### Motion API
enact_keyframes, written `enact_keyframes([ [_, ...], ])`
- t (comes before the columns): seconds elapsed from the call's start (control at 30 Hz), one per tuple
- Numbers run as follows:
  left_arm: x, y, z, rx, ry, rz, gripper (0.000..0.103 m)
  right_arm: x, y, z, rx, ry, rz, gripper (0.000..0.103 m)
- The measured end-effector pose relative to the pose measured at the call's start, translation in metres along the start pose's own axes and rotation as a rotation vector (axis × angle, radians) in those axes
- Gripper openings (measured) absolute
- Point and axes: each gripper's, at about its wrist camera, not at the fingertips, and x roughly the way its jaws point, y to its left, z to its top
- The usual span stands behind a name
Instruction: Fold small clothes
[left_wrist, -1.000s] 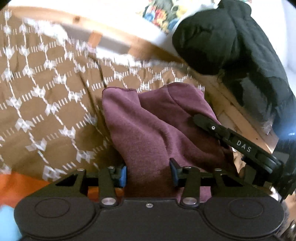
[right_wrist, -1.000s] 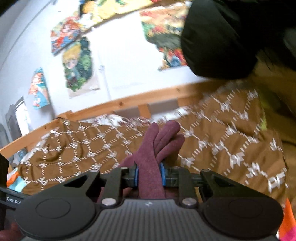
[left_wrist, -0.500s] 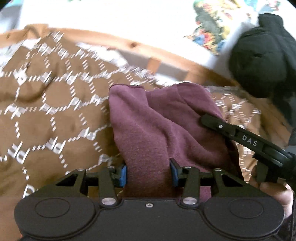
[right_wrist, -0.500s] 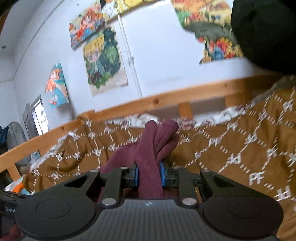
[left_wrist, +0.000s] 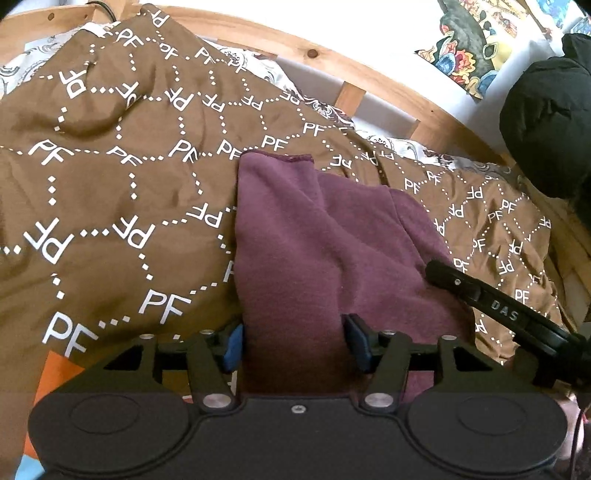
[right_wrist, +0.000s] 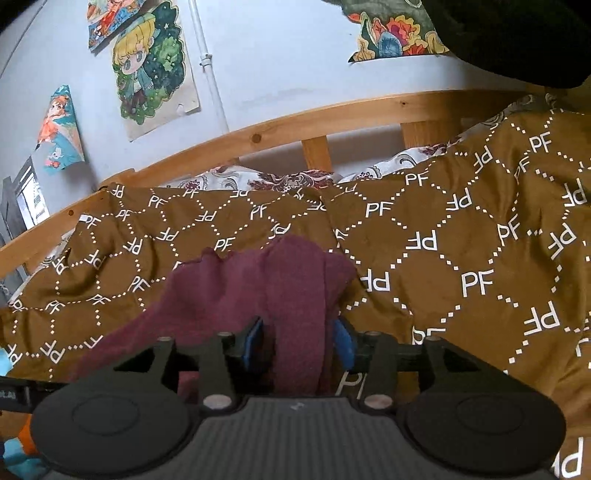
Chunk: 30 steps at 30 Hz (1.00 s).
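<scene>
A maroon fleece garment (left_wrist: 317, 251) lies bunched on the brown "PF"-patterned bedspread (left_wrist: 110, 192). My left gripper (left_wrist: 293, 341) has its blue pads set wide, with a thick fold of the garment filling the gap between them. My right gripper (right_wrist: 297, 341) has a narrower fold of the same garment (right_wrist: 295, 295) between its blue pads, with small gaps at both sides; its body shows at the right edge of the left wrist view (left_wrist: 498, 306). The garment's lower part is hidden behind both gripper bodies.
A wooden bed rail (right_wrist: 332, 118) runs along the far side of the bedspread (right_wrist: 480, 258), below a wall with posters (right_wrist: 151, 70). A black puffy jacket (left_wrist: 546, 129) hangs at the right. Orange and blue items (left_wrist: 55, 373) lie at the near left edge.
Both grippers have swung and lowered with the garment toward the bedspread. The right gripper's pads stand wider apart than before, and the fold that stood upright now slumps onto the bed.
</scene>
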Motion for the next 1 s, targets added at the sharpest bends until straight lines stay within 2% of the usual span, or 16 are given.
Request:
enact_keyframes([
  [0.13,-0.007,-0.002,0.0,0.005,-0.012,0.041,0.082,-0.012,0.002,0.002,-0.012,-0.014,0.002,0.072],
  [0.33,-0.028,-0.012,0.002,0.054,-0.069,0.108,0.099,-0.037,0.008,0.009,-0.009,-0.052,0.005,0.093],
  [0.53,-0.062,-0.025,-0.001,0.127,-0.136,0.166,0.102,-0.071,0.016,0.012,-0.001,-0.086,0.02,0.103],
  [0.77,-0.113,-0.038,-0.02,0.2,-0.214,0.232,0.102,-0.133,0.034,0.013,-0.039,-0.165,0.025,0.103],
  [1.0,-0.162,-0.043,-0.048,0.201,-0.254,0.246,0.102,-0.199,0.049,0.005,-0.052,-0.206,0.04,0.103],
])
